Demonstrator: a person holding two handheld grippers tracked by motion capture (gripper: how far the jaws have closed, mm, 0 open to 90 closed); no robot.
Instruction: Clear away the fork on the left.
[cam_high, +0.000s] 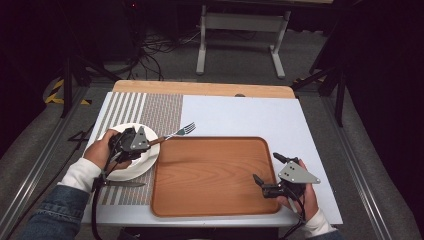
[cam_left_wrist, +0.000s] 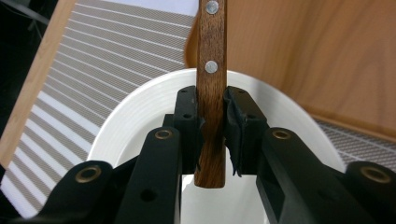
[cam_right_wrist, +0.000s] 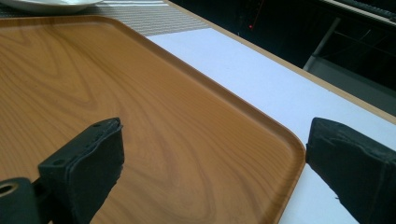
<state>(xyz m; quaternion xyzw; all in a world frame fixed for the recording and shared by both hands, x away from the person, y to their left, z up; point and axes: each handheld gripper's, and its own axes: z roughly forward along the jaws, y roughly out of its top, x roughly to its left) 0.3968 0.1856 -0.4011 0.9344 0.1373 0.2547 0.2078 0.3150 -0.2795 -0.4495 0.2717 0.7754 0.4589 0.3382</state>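
Wood-handled steel fork (cam_high: 176, 133) is clamped by its riveted brown handle (cam_left_wrist: 211, 88) in the left hand-held gripper (cam_high: 148, 142), above the round white ceramic plate (cam_high: 148, 159) at about 9 o'clock on the worktop. Long axis near level, tines pointing toward 2 o'clock, over the striped grey placemat (cam_high: 161, 111) just off the wooden rectangular tray's (cam_high: 210, 170) far-left corner. Right hand-held gripper (cam_high: 266, 169) at 4 o'clock, jaws apart, straddling the tray's rim. Steel knife (cam_high: 125, 184) lies on the placemat at 7 o'clock.
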